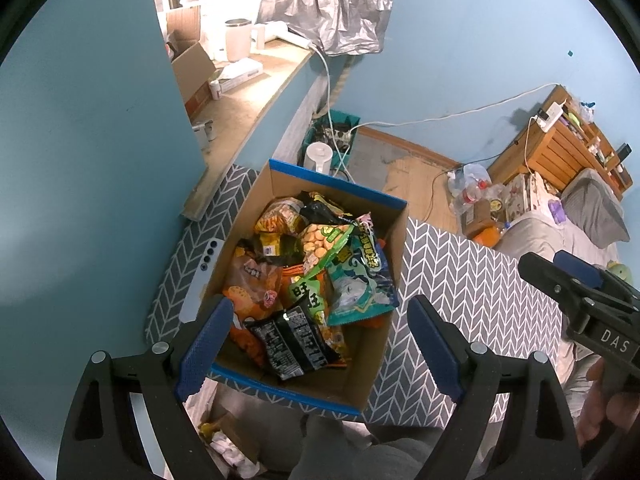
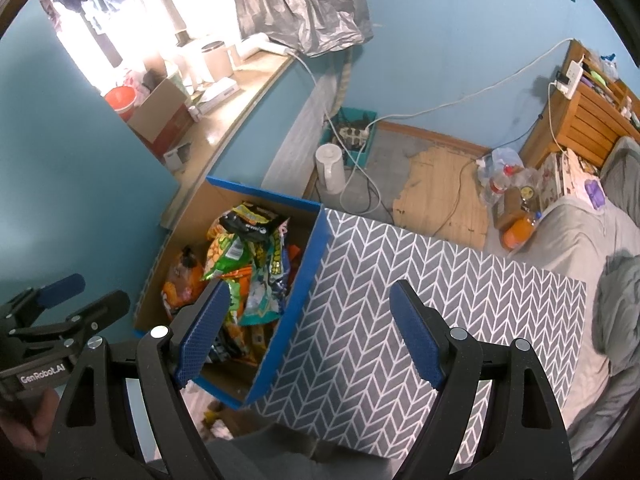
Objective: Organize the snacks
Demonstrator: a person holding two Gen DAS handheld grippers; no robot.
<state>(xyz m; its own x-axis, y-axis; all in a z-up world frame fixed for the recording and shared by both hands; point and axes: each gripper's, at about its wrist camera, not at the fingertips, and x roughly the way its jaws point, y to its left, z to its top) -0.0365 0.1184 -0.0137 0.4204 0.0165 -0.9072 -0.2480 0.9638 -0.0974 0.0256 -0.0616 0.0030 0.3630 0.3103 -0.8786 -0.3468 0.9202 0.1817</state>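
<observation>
A cardboard box (image 1: 384, 256) with blue edges stands on a table with a grey chevron cloth (image 1: 472, 284). It is full of snack bags: a teal bag (image 1: 360, 288), a black bag (image 1: 296, 340), orange bags (image 1: 252, 284). My left gripper (image 1: 316, 344) is open and empty, above the box's near end. My right gripper (image 2: 308, 332) is open and empty, above the box's right wall (image 2: 312, 276) and the cloth (image 2: 400, 272). The snacks also show in the right wrist view (image 2: 240, 264). Each gripper shows at the other view's edge.
A phone (image 1: 202, 280) lies on the cloth left of the box. A wooden sill (image 1: 240, 108) with boxes and containers runs at the back left. On the floor beyond are a white kettle (image 2: 330, 168), cables and bottles (image 2: 516, 224). A bed (image 2: 580, 240) lies to the right.
</observation>
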